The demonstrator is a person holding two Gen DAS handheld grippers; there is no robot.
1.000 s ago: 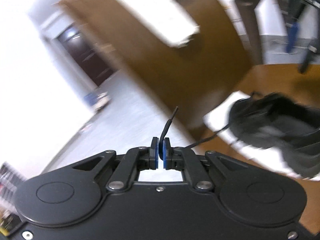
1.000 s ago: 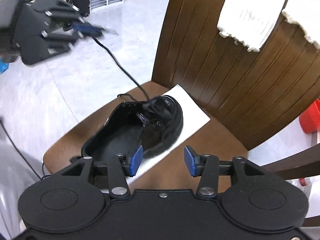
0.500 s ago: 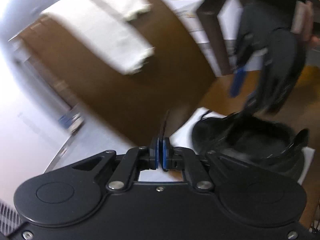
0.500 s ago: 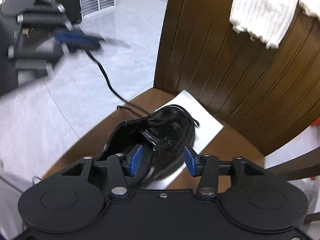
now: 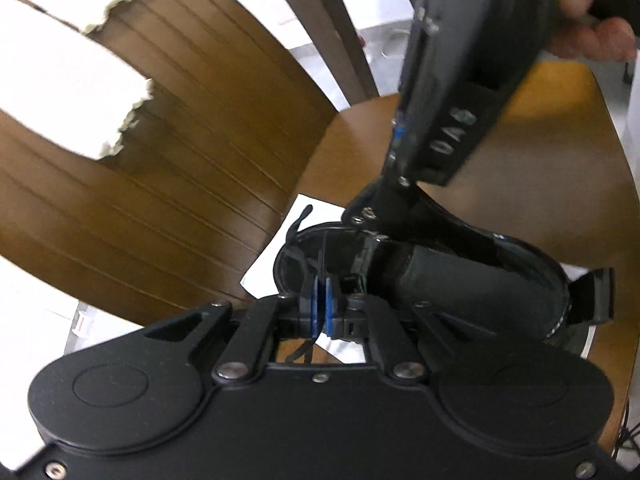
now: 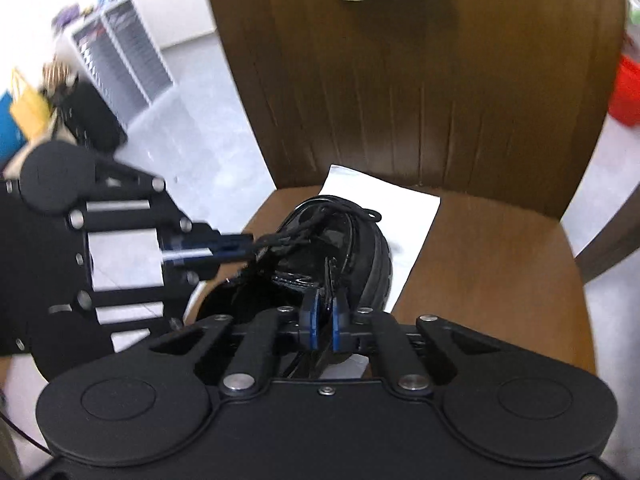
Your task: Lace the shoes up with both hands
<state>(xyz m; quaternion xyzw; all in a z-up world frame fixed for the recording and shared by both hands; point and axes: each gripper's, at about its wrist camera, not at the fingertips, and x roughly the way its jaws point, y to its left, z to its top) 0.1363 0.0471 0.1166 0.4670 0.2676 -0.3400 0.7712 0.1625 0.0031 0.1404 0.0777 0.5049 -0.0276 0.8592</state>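
The wooden chair (image 6: 472, 264) carries a white paper sheet (image 6: 416, 216) on its seat, and the black shoe (image 6: 360, 248) lies on that sheet near the backrest. A white cloth (image 5: 60, 92) hangs over the backrest.

The right gripper (image 6: 324, 320) has just been closing: a second ago its jaws stood apart above the shoe, and now the blue pads pinch the edge of the shoe's upper beside the opening. The left gripper (image 5: 320, 308), clamped on the black lace (image 5: 298, 226) throughout, has come in from well off the chair and now sits at the shoe's eyelet area.

Assessment: the shoe is now steadied and the lace end is brought close, so threading appears ready to begin. Which eyelet is targeted cannot be determined.
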